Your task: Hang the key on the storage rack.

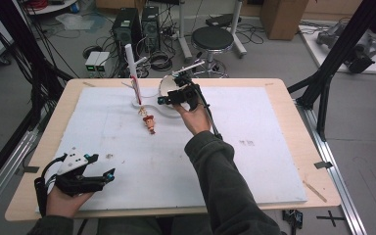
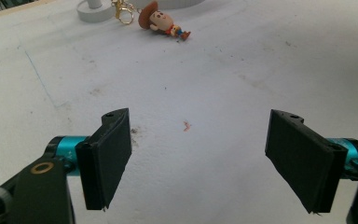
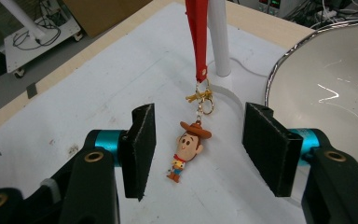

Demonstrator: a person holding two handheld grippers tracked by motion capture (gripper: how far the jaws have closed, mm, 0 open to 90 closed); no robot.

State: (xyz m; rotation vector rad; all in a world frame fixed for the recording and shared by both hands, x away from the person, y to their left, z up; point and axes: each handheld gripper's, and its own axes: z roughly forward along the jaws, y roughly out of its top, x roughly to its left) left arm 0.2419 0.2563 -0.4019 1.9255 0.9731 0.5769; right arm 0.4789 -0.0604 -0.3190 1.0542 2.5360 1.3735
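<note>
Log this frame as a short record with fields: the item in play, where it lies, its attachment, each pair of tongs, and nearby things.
item: cowboy figure keychain
position: lying flat on the white mat
attachment: gold clasp joins it to a red strap hanging by the white stand
right tongs: open, pads either side of the figure, not touching it
left tongs: open, nothing between them, at the mat's near left
nearby: white bowl beside the stand
</note>
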